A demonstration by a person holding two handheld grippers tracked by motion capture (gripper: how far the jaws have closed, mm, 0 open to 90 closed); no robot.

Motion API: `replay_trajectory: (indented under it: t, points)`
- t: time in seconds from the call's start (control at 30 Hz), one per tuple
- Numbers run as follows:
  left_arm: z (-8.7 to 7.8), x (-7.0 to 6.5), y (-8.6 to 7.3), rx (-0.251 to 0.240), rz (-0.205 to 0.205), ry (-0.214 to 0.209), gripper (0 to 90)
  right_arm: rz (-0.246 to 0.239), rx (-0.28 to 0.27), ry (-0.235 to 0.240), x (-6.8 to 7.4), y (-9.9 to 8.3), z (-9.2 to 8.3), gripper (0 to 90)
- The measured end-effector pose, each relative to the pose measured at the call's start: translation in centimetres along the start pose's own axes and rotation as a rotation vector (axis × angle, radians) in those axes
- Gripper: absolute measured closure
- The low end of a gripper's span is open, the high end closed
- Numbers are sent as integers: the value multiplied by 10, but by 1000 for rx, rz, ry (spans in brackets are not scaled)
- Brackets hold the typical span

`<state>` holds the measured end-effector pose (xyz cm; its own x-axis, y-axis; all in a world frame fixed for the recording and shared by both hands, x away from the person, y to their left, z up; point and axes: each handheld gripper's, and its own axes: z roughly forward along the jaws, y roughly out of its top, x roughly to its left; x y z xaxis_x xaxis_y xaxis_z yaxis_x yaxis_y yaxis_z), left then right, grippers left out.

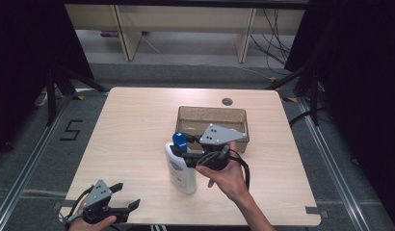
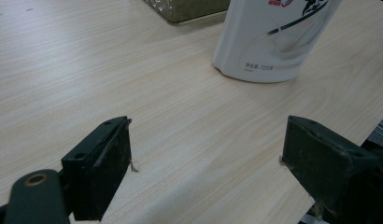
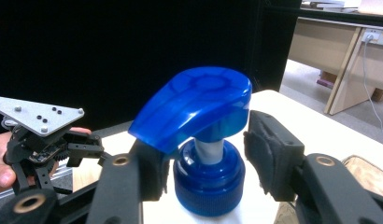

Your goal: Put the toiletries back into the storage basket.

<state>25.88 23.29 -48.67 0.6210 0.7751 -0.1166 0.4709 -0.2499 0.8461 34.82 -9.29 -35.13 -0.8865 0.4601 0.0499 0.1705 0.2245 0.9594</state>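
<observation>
The white pump bottle (image 1: 180, 169) stands straight up in the middle of the wooden surface (image 1: 133, 130), its blue pump head (image 3: 194, 105) on top. The right tool (image 3: 206, 163) has its jaws on both sides of the blue collar, not yet squeezing. The left tool (image 1: 123, 197) is spread wide near the front edge. A clear box (image 1: 212, 115) sits behind. The room is dark.

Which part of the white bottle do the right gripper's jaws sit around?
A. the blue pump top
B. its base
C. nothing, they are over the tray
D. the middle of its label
A: the right gripper has its jaws on either side of the blue pump top.
</observation>
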Motion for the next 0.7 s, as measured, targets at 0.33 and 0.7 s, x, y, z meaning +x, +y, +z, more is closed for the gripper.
replay_trajectory:
  t: [0.33,0.7]
  points:
    - [1,-1,0,-10,-11,-2,151,-19,-13,-5,-1,0,7,602]
    - [0,-1,0,-9,-11,-2,151,-8,-46,-36,-1,4,1,620]
